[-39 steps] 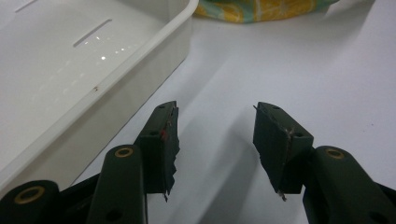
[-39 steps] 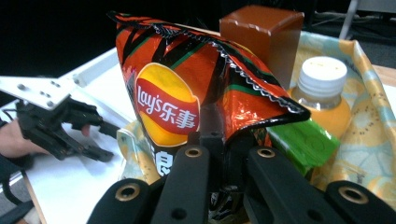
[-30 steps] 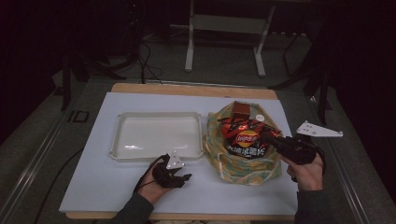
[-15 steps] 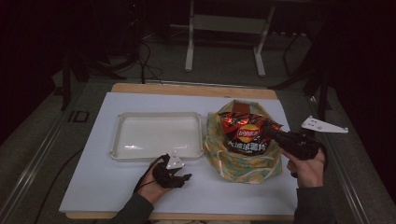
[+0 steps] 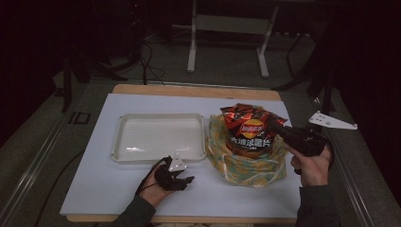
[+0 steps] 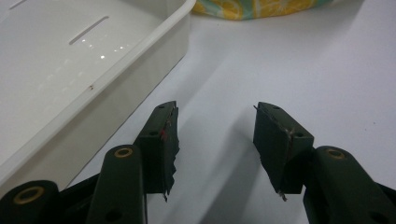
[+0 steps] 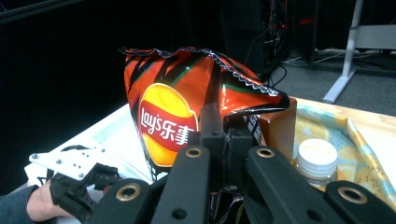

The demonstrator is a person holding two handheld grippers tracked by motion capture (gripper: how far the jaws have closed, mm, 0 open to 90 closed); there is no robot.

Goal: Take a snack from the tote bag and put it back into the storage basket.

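Note:
A red and black Lay's chip bag [image 5: 250, 130] stands up out of a yellow-green patterned cloth bag [image 5: 241, 165] at the table's right. My right gripper [image 5: 275, 127] comes in from the right and is shut on the chip bag's crimped edge [image 7: 219, 116]. In the right gripper view the chip bag [image 7: 173, 102] hangs in front of the jaws. My left gripper [image 5: 187, 178] rests on the white table beside the front right corner of a white tray [image 5: 158, 137]. Its jaws [image 6: 215, 126] are open with bare table between them.
Inside the cloth bag are a white-capped bottle [image 7: 317, 156] and a brown box [image 7: 280, 128]. The tray [image 6: 70, 70] lies close on the left of the left jaws, with the cloth bag [image 6: 252, 7] ahead. A desk frame [image 5: 227, 42] stands on the floor beyond the table.
My right gripper has shifted slightly up and away with the chip bag, which now stands a little higher out of the cloth bag. The left gripper has stayed put.

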